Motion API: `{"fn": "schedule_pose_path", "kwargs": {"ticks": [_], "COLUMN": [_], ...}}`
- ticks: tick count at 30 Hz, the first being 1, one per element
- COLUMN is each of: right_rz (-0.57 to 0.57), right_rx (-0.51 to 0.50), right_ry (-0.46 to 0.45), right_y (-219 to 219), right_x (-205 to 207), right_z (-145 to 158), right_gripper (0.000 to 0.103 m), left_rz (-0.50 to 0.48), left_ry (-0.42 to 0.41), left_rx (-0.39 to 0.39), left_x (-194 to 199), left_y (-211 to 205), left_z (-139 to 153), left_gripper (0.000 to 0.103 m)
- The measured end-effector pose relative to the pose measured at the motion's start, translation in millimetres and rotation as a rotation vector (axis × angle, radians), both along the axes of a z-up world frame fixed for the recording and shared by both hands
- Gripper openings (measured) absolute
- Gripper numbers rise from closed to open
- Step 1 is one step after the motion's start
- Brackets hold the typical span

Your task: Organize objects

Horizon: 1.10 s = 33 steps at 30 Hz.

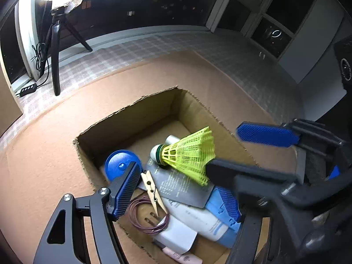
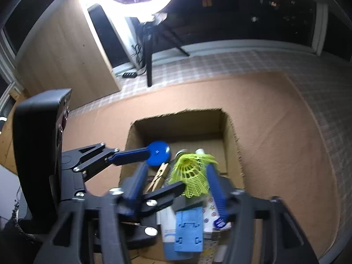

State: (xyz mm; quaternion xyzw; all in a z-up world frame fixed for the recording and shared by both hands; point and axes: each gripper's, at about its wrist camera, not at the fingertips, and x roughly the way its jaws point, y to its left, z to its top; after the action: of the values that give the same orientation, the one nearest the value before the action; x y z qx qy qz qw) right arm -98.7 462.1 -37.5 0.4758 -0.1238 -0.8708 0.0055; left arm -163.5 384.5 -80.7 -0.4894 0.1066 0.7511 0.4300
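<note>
Fuzzy tan mat (image 1: 55, 154), ragged cardboard box (image 1: 132, 118), mesh shuttlecock (image 1: 191, 154) (neon yellow)

The neon-yellow mesh plastic shuttlecock (image 1: 189, 154) has a white cork tip with a dark green band. The open brown cardboard box (image 1: 123, 123) sits on a salmon-pink felt mat (image 1: 66, 132), over a grey-and-white checked tablecloth (image 1: 154, 41). Inside lie a round blue plastic lid (image 1: 120, 164), a pale wooden clothespin (image 1: 153, 190), a maroon wire coil (image 1: 143, 217) and a light-blue plastic clip (image 2: 188, 231). The black claws carry blue textured pads (image 1: 267, 134); a pinkish item (image 1: 182, 257), perhaps a tube, shows at the edge.
</note>
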Motion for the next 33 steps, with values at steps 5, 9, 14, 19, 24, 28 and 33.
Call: {"fn": "schedule_pose_path", "kwargs": {"ticks": [5,9,14,19,24,28,33], "right_rz": [-0.016,-0.022,-0.022,-0.027,-0.027,-0.017,0.018], "right_rx": [-0.006,-0.016,-0.018,-0.019,-0.021,-0.014,-0.001], "right_ry": [-0.005,-0.005,-0.007,-0.007,-0.005,0.002,0.016], "right_y": [3,1,-7,-17,-31,-47,-79], "right_x": [1,3,9,14,20,25,31], "right_z": [0,2,3,3,5,9,12], "right_gripper": [0.055,0.055,0.055,0.055,0.056,0.056,0.057], "left_rz": [-0.001,-0.003,0.004,0.032,0.077,0.134,0.212], "left_ry": [0.009,0.022,0.032,0.041,0.042,0.043,0.064], "left_rx": [-0.007,-0.019,-0.034,-0.052,-0.063,-0.066,-0.103], "left_x": [0,4,9,13,16,19,24], "left_y": [-7,-15,-30,-57,-90,-127,-173], "left_z": [2,5,8,12,18,26,34], "left_gripper": [0.074,0.076,0.076,0.076,0.076,0.076,0.077]}}
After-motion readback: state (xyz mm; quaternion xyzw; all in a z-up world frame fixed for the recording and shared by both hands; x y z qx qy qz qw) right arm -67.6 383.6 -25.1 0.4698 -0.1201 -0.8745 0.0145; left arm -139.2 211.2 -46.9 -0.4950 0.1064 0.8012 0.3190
